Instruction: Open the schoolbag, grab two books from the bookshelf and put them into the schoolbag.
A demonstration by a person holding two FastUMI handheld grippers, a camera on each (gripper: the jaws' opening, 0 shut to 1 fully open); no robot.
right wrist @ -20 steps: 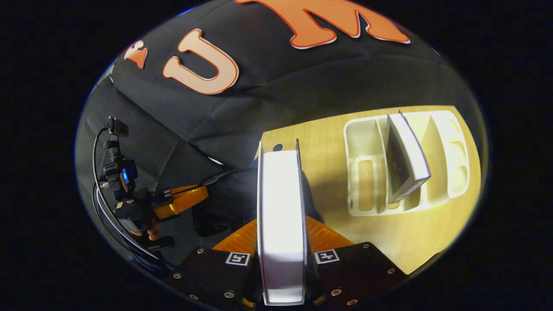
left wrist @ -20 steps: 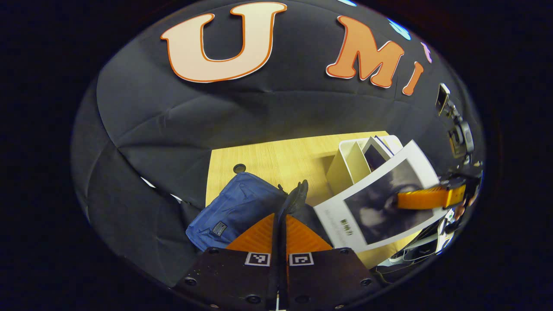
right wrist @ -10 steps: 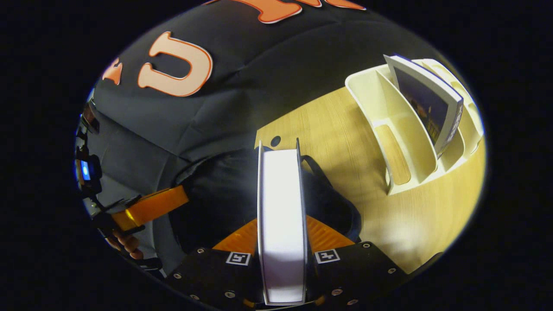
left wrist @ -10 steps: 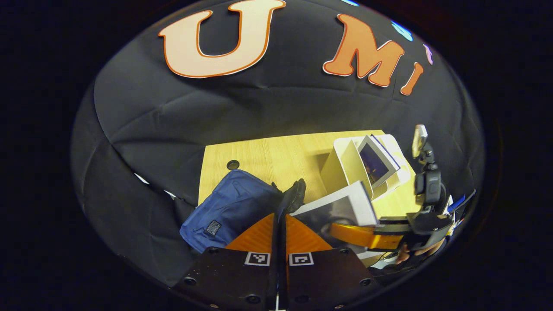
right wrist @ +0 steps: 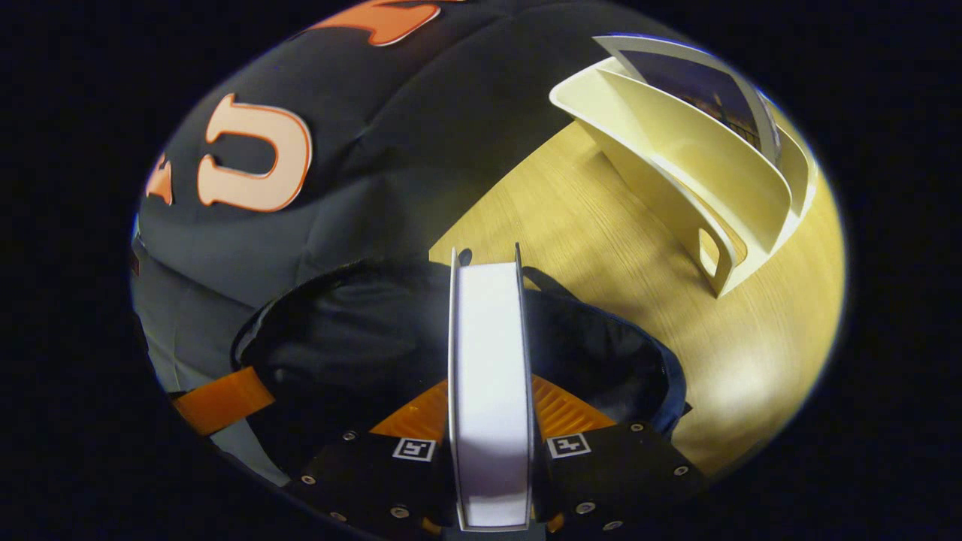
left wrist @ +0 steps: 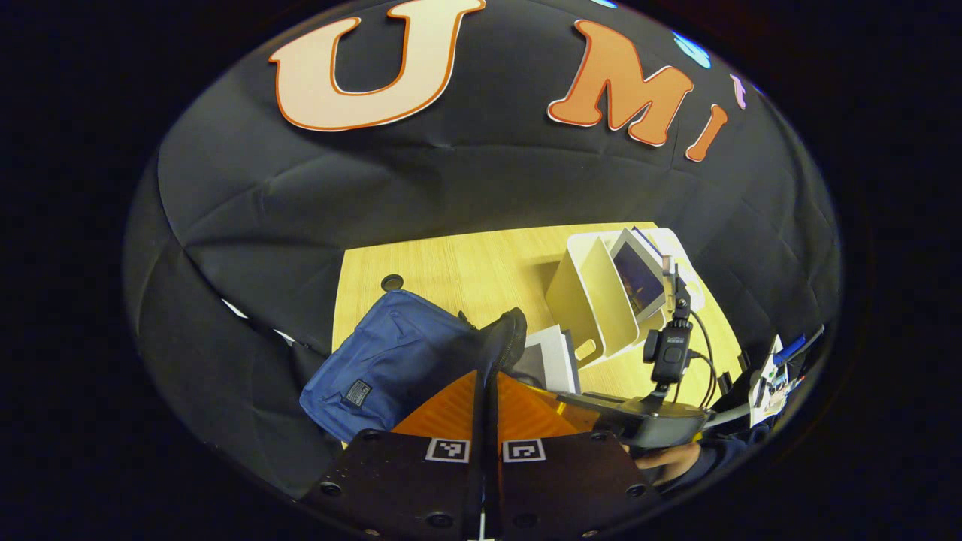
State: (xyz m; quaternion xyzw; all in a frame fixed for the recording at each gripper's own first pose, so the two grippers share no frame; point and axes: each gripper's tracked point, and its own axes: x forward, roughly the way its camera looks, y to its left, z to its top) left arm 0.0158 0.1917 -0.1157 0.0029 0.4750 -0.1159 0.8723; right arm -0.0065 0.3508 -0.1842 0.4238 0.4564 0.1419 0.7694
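- The right gripper (right wrist: 490, 421) is clamped on a white book (right wrist: 490, 376), one finger pressed to each cover; the book stands on edge between them, its page edge facing the camera and its far end reaching forward over the mouth of the schoolbag (right wrist: 376, 338)
- In the right gripper view the bag's dark opening gapes directly ahead of and below the fingers, spreading to both sides of the book; its blue rim curves round on the right (right wrist: 673, 383)
- The left gripper (left wrist: 488, 376) has its fingers closed together on a dark edge of the schoolbag (left wrist: 391, 361) at the opening; the black fold of fabric (left wrist: 511, 342) rises just beyond the fingertips
- In the left gripper view the blue body of the bag lies ahead and to the left of the fingers; the white book (left wrist: 552, 357) shows just right of them, at the opening
- The cream bookshelf (right wrist: 699, 188) stands on the wooden table (right wrist: 601, 248), ahead and to the right of the right gripper, well apart from the bag; a second book (right wrist: 699, 83) leans in one of its slots
- A hand (left wrist: 669, 458) holds the right gripper low at the right of the left gripper view
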